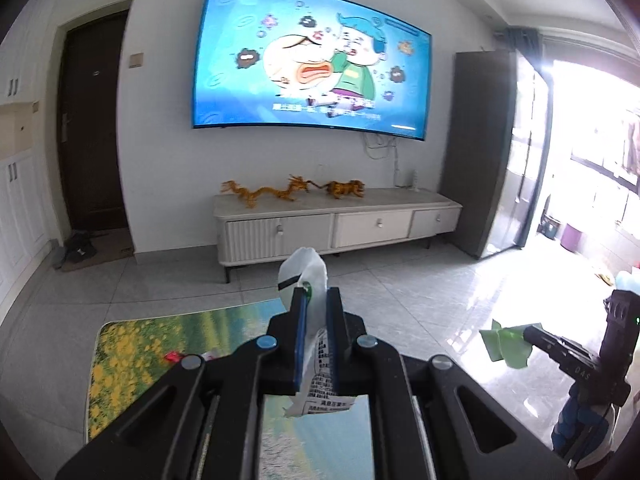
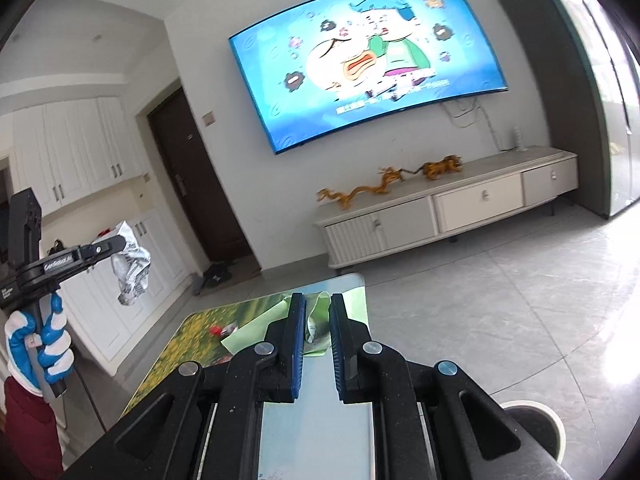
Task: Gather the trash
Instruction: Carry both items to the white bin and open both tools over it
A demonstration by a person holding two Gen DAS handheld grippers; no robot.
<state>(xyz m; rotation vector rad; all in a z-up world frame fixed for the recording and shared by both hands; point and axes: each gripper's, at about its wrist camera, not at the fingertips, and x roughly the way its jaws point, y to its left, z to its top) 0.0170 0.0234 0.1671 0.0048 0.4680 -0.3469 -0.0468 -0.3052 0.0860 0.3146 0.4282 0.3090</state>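
White crinkled wrapper (image 1: pixel 310 280) was clamped in the left claw (image 1: pixel 317 308) and green paper (image 2: pixel 316 312) in the right claw (image 2: pixel 317 332), both lifted clear of the tabletop (image 2: pixel 192 328), likely for the bin (image 2: pixel 536 420) at its right.

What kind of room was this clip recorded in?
Most likely a home living room: a wall-mounted television playing a cartoon, a low white media cabinet beneath it, and a dark entry door.

Bin (image 2: pixel 536 420) cut off by frame edge; wrapper (image 1: pixel 320 380) print unreadable.
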